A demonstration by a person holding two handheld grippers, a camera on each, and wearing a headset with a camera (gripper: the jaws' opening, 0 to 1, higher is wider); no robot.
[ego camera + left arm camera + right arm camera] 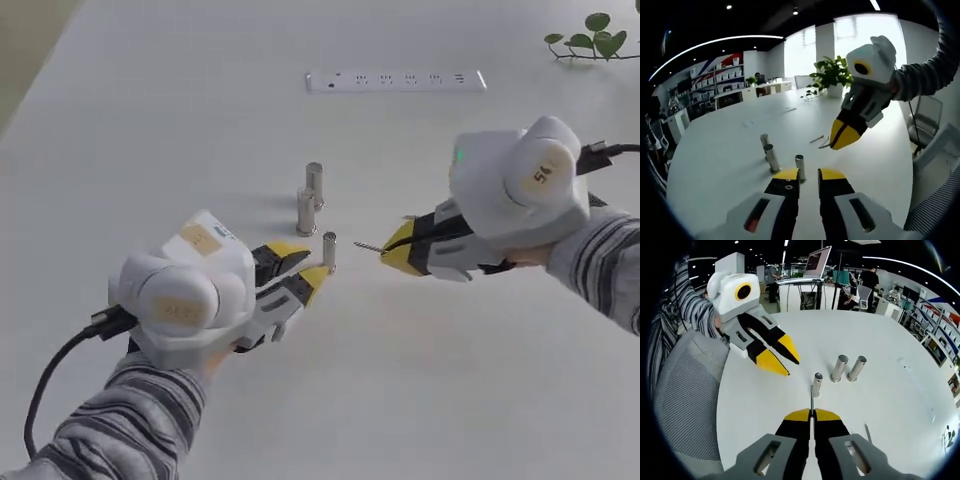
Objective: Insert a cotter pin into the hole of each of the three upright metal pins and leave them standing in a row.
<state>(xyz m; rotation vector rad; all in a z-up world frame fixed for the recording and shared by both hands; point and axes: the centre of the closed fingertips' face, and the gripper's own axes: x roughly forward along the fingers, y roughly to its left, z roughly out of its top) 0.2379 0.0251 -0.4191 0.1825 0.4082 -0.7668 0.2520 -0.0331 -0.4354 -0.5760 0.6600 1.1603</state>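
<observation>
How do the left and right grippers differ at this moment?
The left yellow-tipped gripper has its jaws apart and holds nothing; the right yellow-tipped gripper is shut on a thin metal cotter pin. The left one's tips sit right beside the nearest upright metal pin; the right one's are farther off. Both point at that pin.

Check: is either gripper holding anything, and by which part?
Right gripper pinches a cotter pin by one end. Left gripper is open, holding nothing; a metal pin stands just beyond its tips.

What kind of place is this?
Probably an open-plan office or lab: a long white table, a mesh office chair, a monitor on a raised desk, and shelves of storage bins.
</observation>
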